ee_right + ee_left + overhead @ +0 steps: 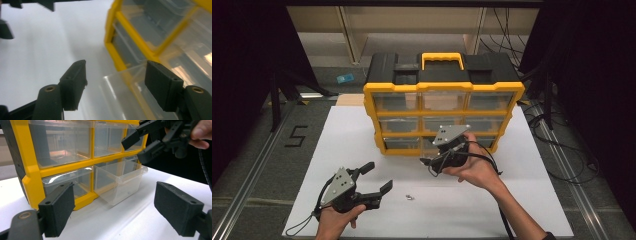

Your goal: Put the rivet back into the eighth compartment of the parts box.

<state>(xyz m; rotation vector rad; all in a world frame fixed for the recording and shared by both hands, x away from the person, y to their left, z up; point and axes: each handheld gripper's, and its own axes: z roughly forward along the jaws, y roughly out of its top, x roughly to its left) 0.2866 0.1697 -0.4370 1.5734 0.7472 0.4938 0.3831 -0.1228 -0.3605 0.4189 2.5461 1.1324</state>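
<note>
At the organizer's [443,100] bottom row, drawer [120,181] sits pulled out; right gripper [432,166] released, jaws empty. Left gripper [376,186] also spread, empty; pick the small part [410,197] squarely, drop it in the drawer

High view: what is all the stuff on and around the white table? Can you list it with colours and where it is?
organiser box: one, yellow frame with a black top and yellow handle, at the back of the table
clear drawers: nine, see-through, in three rows in the box
pulled-out drawer: one, clear, bottom row middle, sticking out
small part: one, silvery, on the table in front, too small to tell what it is
table: one, white top
number 5: one, black, on the floor to the left
blue thing: one, on the floor behind the box
left tongs: one, black, open, near the front left
right tongs: one, black, open, by the pulled-out drawer
</note>
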